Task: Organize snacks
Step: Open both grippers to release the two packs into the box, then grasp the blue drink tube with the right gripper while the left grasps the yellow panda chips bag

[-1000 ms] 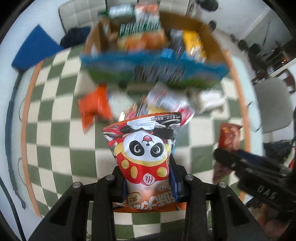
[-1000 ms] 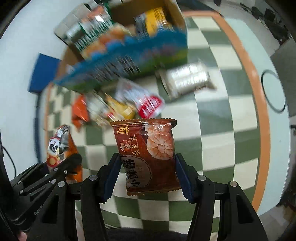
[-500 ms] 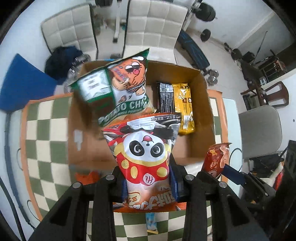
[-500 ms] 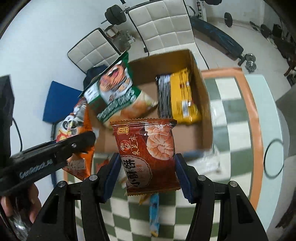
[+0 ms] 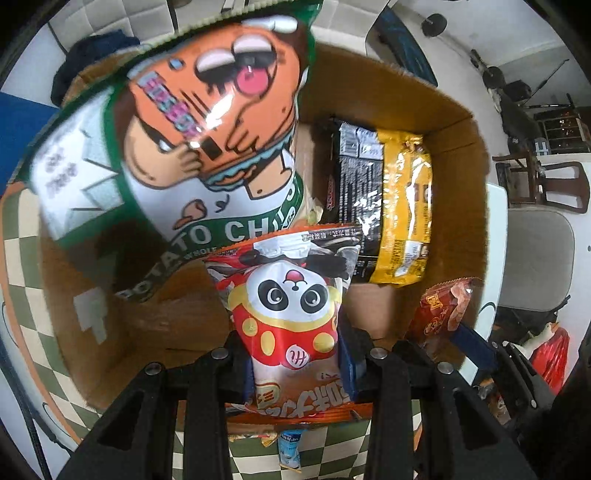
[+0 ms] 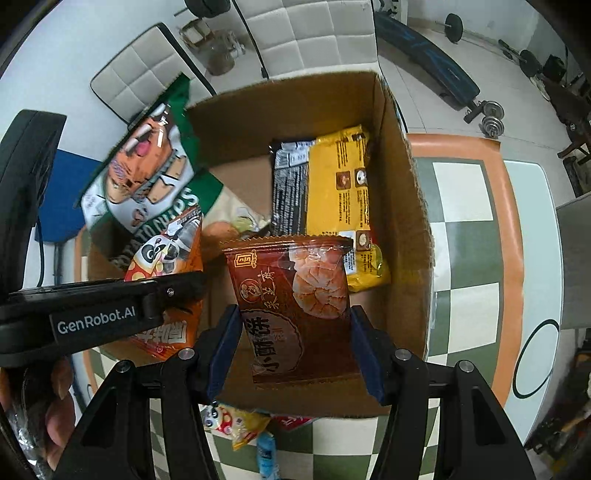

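My left gripper [image 5: 295, 358] is shut on a red-and-white panda snack bag [image 5: 291, 314], hanging over the open cardboard box [image 5: 461, 177]. My right gripper [image 6: 295, 347] is shut on a brown biscuit packet [image 6: 295, 302], also above the box [image 6: 402, 206]. In the right wrist view the panda bag [image 6: 166, 258] and the left gripper's black body sit at the left. Inside the box a green potato chips bag [image 5: 207, 147] leans at the left, and a black pack [image 5: 351, 184] lies beside a yellow pack [image 5: 406, 206] at the right.
The box stands on a green-and-white checked cloth [image 6: 469, 229] with an orange border. Loose snack packets [image 6: 240, 424] lie on the cloth in front of the box. White padded chairs [image 6: 314, 33] stand behind the table. A hand [image 6: 55, 406] holds the left gripper.
Both grippers carried their packets from the checked cloth to above the open box. The box interior now fills both views, and the left gripper has dropped closer to the chips bag.
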Motion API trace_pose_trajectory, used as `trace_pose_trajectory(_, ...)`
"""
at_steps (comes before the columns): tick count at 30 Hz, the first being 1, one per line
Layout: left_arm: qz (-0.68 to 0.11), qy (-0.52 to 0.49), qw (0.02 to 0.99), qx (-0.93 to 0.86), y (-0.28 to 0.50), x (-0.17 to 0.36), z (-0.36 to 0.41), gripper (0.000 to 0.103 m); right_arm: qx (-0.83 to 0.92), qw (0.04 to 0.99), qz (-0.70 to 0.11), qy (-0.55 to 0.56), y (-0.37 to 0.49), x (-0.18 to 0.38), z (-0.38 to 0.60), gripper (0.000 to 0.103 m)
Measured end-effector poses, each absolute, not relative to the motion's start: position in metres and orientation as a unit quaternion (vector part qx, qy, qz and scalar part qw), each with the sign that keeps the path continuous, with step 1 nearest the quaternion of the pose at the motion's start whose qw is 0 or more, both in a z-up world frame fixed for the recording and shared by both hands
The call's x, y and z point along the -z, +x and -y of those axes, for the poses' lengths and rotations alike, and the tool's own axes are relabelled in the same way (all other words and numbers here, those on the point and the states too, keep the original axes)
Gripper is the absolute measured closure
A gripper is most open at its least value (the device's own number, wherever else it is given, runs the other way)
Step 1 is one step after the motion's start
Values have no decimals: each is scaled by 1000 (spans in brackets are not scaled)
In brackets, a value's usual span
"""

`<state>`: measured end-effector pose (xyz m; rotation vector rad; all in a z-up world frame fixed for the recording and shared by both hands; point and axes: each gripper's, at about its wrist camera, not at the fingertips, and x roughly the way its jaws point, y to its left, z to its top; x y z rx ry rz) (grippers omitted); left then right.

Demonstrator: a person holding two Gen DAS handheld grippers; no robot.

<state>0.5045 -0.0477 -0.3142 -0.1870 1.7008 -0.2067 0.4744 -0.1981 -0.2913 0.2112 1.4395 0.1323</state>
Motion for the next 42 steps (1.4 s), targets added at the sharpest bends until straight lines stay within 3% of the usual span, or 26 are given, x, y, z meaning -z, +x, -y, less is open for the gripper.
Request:
trace_pose_trajectory(8, -763, -66, 635, 97, 502, 328, 54, 69, -60, 725, -680, 88, 480, 314, 196, 40)
trace_pose_trajectory(10, -766, -66, 633, 94, 502, 326, 52, 65, -57, 715, -692, 83, 482, 319, 196, 34)
trace_pose_trajectory(12, -759, -55, 643, 89, 501, 318, 51, 50, -50, 709, -699, 75, 484, 320, 196, 22)
trace_pose_trajectory(13, -753, -47, 650, 86, 500, 313, 51, 35, -48, 709, -699, 75, 484, 319, 198, 15)
trace_pose_trajectory(14, -746, -38, 660, 82, 499, 306, 50, 27, -48, 709, -699, 77, 484, 316, 199, 12)
trace_pose_trajectory(25, -682, 0, 728, 66, 459, 228, 33, 26, -48, 734, -674, 71, 465, 260, 205, 7)
trace_pose_trajectory(28, -659, 12, 749, 61, 450, 208, 30, 12, -53, 746, -660, 73, 449, 241, 201, 6)
trace_pose_trajectory(32, -627, 23, 777, 54, 423, 192, 26, 6, -59, 759, -644, 75, 423, 223, 197, 4)
trace_pose_trajectory(37, -615, -2, 788, 27, 373, 198, 1, 5, -70, 757, -643, 89, 372, 225, 186, 4)
trace_pose_trajectory(42, -636, -27, 771, -8, 321, 240, -27, 5, -75, 726, -673, 119, 319, 274, 176, 4)
